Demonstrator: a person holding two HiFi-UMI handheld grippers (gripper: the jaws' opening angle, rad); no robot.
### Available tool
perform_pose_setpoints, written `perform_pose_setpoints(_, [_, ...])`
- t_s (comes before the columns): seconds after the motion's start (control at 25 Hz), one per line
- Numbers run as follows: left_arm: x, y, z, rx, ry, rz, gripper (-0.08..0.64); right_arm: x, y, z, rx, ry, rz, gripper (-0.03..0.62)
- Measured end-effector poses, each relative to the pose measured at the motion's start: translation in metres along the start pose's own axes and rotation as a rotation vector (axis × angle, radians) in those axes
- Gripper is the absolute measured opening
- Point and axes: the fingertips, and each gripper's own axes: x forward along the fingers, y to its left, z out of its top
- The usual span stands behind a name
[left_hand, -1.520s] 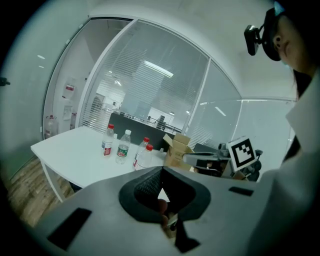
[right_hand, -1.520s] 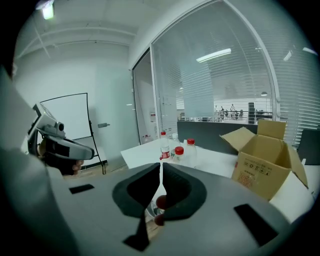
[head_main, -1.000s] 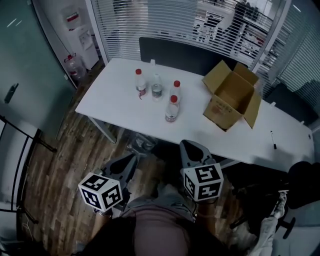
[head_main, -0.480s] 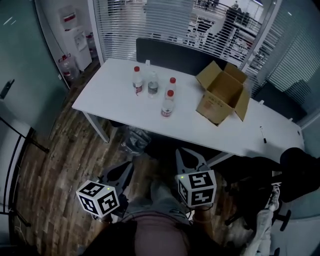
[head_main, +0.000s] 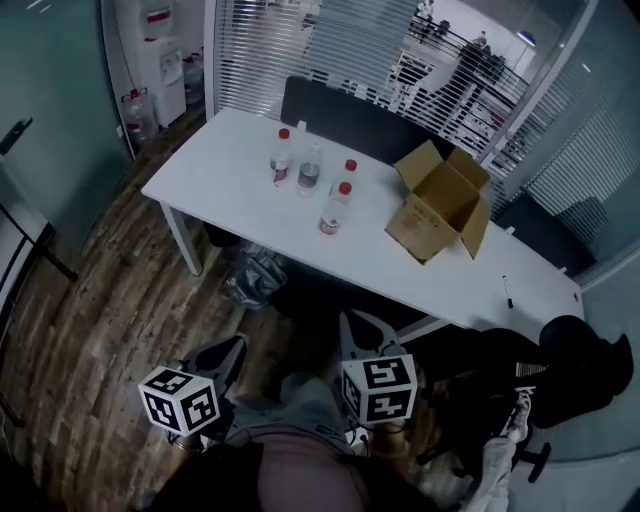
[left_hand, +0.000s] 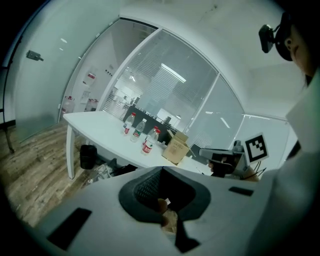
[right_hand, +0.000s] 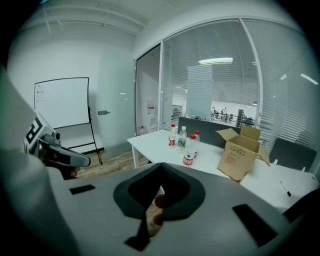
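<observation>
Left gripper (head_main: 233, 346) and right gripper (head_main: 353, 321) hang side by side at the near edge, over the wood floor (head_main: 90, 300), each with its jaws pressed together and nothing between them. Both are well apart from the white table (head_main: 215, 190) farther off. Four water bottles (head_main: 334, 208) stand clustered on the table, and an open cardboard box (head_main: 437, 202) sits to their right.

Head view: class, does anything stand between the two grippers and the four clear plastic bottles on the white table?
Nothing visible does. Wooden floor lies between the left gripper, the right gripper and the white table; the four clear plastic bottles stand on it, the brown cardboard box apart to their right.
</observation>
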Motion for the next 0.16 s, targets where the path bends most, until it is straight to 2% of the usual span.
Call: perform_pose_setpoints(0.16, [-0.006,0.006,-0.014,-0.024,-0.002,0.020,0.008,0.000,0.015,0.000,-0.039,0.004,0.021,0.025])
